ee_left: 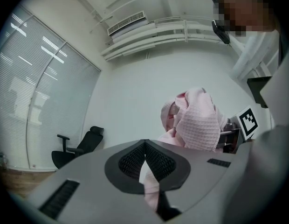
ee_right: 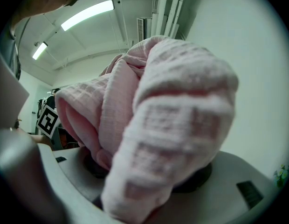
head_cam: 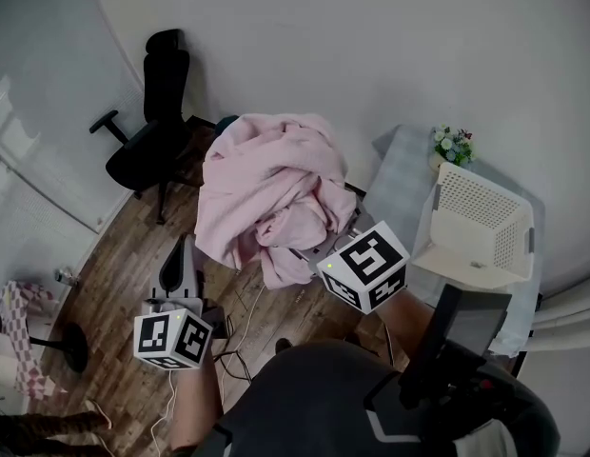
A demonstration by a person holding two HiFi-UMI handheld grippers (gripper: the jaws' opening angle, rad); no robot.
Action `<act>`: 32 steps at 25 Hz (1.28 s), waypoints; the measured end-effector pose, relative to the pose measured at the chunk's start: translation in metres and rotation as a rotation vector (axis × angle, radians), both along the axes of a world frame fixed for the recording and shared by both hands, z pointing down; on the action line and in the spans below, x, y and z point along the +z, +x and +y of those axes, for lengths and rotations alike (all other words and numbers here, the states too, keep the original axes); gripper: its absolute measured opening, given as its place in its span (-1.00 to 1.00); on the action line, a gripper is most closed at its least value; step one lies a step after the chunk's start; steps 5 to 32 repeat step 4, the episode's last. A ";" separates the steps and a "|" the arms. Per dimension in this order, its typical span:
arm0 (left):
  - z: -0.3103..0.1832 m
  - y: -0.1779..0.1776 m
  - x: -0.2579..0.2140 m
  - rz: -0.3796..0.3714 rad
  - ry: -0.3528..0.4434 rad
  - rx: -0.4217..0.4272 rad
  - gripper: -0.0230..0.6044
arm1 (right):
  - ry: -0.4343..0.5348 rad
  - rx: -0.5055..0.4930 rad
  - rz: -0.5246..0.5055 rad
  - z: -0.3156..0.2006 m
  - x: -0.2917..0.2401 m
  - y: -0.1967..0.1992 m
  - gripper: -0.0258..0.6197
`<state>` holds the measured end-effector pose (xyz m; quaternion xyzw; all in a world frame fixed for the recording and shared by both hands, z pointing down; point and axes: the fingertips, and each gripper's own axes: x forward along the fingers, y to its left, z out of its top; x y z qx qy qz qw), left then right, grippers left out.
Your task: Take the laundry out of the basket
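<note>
**Pink waffle-weave cloth out of the basket, gripped in both tongs**

Hangs [head_cam: 271,184] as a loose bundle in mid-air above the wood floor [head_cam: 133,255], left of the pale tabletop [head_cam: 400,174] and well apart from the white perforated basket [head_cam: 481,227]. Held at two places.

Bunched thickly into the right gripper [ee_right: 147,178]: jaws part-way apart and clamped on a fat fold that spills over them and fills most of the right gripper view.

Pinched thinly in the left gripper [ee_left: 145,164]: ribbed black pads [ee_left: 128,162] set nearly together on a narrow strip of the same cloth, seen running down between them.

Piled highest above the right jaws in the head view, with a lower fold falling leftward toward the left gripper.

Carried level, one gripper in each hand, with the left marker cube [head_cam: 171,339] low at the left and the right marker cube [head_cam: 368,272] just under the bundle's lower edge.

On the tabletop, toward its right edge: the basket, its inside open to the head camera, perforated walls showing. At the tabletop's far edge: a small bunch of flowers [head_cam: 454,146]. Beyond the bundle, near the wall: a black office chair [head_cam: 147,127]. On the floor under the cloth: loose cables [head_cam: 240,327].
</note>
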<state>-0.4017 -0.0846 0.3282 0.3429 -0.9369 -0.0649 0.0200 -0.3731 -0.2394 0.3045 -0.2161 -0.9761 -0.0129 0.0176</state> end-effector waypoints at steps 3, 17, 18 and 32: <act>0.002 -0.001 0.000 0.007 -0.008 -0.013 -0.90 | 0.000 -0.003 0.001 0.001 0.001 -0.001 0.06; 0.003 -0.002 0.000 0.009 -0.009 -0.017 -0.90 | 0.000 -0.004 0.001 0.001 0.002 -0.001 0.06; 0.003 -0.002 0.000 0.009 -0.009 -0.017 -0.90 | 0.000 -0.004 0.001 0.001 0.002 -0.001 0.06; 0.003 -0.002 0.000 0.009 -0.009 -0.017 -0.90 | 0.000 -0.004 0.001 0.001 0.002 -0.001 0.06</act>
